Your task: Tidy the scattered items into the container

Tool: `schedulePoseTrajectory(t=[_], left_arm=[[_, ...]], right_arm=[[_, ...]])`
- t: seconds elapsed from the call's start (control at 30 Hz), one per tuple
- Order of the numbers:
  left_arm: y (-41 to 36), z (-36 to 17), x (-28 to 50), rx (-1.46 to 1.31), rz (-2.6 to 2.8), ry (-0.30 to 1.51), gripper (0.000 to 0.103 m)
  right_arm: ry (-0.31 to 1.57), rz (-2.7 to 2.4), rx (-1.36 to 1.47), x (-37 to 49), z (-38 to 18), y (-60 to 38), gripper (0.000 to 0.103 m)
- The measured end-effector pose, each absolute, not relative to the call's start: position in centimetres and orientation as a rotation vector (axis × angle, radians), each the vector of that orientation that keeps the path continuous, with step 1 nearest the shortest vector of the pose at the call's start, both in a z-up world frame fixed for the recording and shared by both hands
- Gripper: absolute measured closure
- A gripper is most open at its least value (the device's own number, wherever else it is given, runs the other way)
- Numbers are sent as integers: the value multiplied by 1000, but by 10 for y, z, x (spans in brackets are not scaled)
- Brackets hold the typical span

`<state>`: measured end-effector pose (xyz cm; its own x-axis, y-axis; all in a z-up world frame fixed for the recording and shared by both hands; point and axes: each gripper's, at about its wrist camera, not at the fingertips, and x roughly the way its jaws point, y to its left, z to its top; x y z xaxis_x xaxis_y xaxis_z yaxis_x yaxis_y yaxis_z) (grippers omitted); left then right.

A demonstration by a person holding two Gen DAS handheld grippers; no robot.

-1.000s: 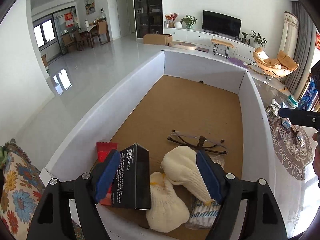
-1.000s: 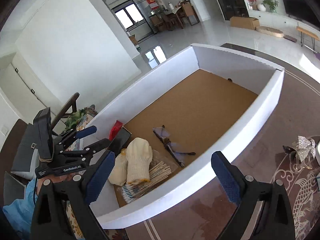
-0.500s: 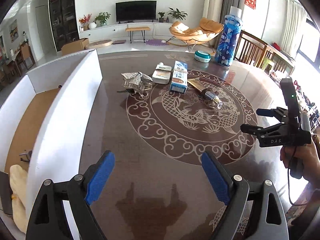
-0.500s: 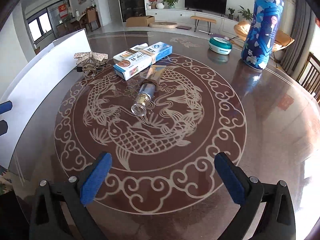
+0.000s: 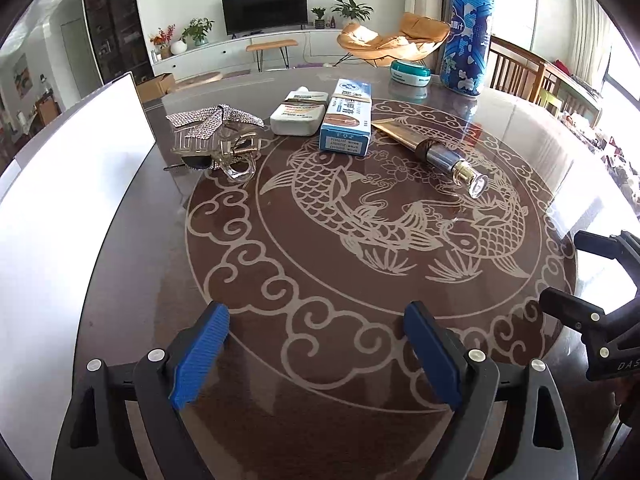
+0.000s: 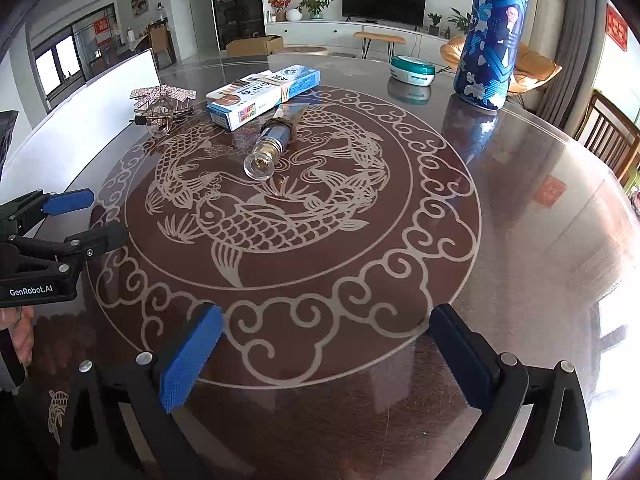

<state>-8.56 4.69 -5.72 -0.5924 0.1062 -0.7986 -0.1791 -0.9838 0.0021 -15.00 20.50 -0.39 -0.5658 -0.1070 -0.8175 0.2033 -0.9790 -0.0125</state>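
Since the earlier frames, both grippers have swung away from the inside of the white-walled container (image 5: 76, 184), where gloves and a dark box lay, and now look down over the round table (image 5: 360, 280). The left gripper (image 5: 316, 356) has just been opening its jaws; they stand spread with nothing between them. The right gripper (image 6: 324, 360) is likewise spread and empty.

Still scattered near the table's far side are a rhinestone hair claw (image 5: 216, 140) just beside the container wall, a small white box (image 5: 298, 114), a blue-and-white carton (image 5: 348, 118) touching it, and a gold tube with a clear faceted cap (image 5: 436, 150).

The next pick probably suits the nearest hand: left for the claw, right for the tube. The carton's flat cardboard sides should grip easily. The tube is round and glossy, so closing across its body, not its slick cap, looks safer. The claw is springy and irregular, best pinched at its hinge.
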Motion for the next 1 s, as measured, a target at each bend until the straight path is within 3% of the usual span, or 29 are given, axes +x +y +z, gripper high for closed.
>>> schedulePoseTrajectory(t=[0.07, 0.1, 1.0], left_arm=[[45, -59, -88, -1350, 2671, 110, 1], [45, -60, -89, -1362, 2668, 113, 0], [45, -60, -90, -1365, 2664, 115, 0]], right_arm=[[156, -2630, 1362, -150, -4, 205, 0], [156, -2630, 1362, -150, -4, 205, 0], [154, -2630, 1361, -150, -4, 205, 0]])
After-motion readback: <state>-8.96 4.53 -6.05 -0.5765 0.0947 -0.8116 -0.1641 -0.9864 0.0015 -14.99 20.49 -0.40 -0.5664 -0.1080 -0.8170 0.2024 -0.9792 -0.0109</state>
